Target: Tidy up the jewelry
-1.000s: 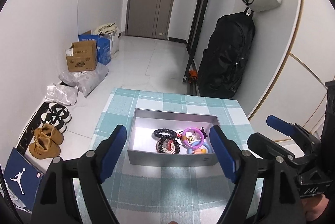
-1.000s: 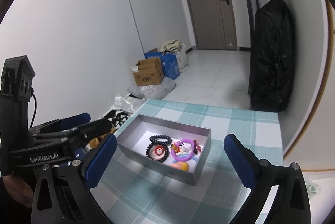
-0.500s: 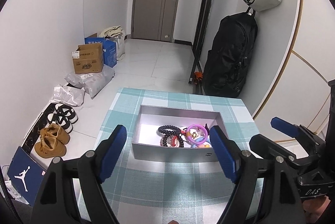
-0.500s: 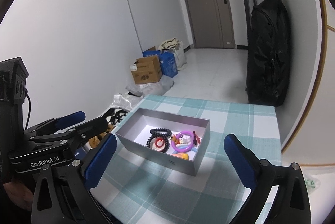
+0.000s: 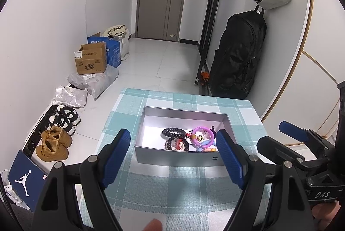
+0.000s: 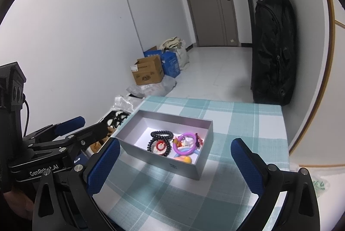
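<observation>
1. While both tongs hang short of the grey box (image 5: 181, 158), nothing is gripped: the left tongs (image 5: 172, 157) stand wide with only checked cloth and the box front between the blue pads, and the right tongs (image 6: 175, 166) gape just as wide and empty.
2. That box sits on the bench (image 6: 243, 121), toward its far half, with the jewelry heaped in its right-hand end; the left end is bare.
3. Lying there are a black beaded bracelet (image 6: 161, 134), a second dark bead loop around a red charm (image 6: 160, 145), a purple ring (image 6: 185, 142) and some small coloured pieces I cannot make out.
4. My guess is that all of it is light. The bead loops look strung and floppy, so they would sag and swing when lifted; best pinched across the strand at a free edge, away from the pile.
5. By contrast the purple ring looks stiff and smooth, likely slippery plastic; pinch across its band where it rises clear of its neighbours.
6. Because the pieces overlap, one may drag another out, so a slow lift seems wise.
7. If the light box skids, one pair could steady a wall.
</observation>
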{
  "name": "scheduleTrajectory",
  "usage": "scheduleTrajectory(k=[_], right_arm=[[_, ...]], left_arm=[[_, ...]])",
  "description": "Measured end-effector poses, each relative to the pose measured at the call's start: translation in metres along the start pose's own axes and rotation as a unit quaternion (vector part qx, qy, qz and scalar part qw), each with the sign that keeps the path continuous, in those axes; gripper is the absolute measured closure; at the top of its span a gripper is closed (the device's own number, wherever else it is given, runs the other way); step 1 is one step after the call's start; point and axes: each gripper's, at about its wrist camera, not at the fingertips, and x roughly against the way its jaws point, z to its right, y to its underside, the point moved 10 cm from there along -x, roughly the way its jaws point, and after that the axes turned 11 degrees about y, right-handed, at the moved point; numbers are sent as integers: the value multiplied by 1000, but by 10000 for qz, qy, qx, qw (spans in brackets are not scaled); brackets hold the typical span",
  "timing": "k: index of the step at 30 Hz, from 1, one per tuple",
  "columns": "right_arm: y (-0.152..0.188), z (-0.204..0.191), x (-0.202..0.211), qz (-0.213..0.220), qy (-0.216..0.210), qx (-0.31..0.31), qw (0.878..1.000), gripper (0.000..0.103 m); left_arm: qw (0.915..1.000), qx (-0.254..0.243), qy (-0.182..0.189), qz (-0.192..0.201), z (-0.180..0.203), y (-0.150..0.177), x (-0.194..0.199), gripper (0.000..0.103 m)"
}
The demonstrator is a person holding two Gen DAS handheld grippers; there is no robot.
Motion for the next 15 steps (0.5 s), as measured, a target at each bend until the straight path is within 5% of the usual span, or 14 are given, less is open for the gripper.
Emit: scheduleTrajectory(k=[15], right_arm=[[1,0,0,-26,3,-15,10000,0]], left_arm=[[10000,58,-6,-36,-1,1,1,25]])
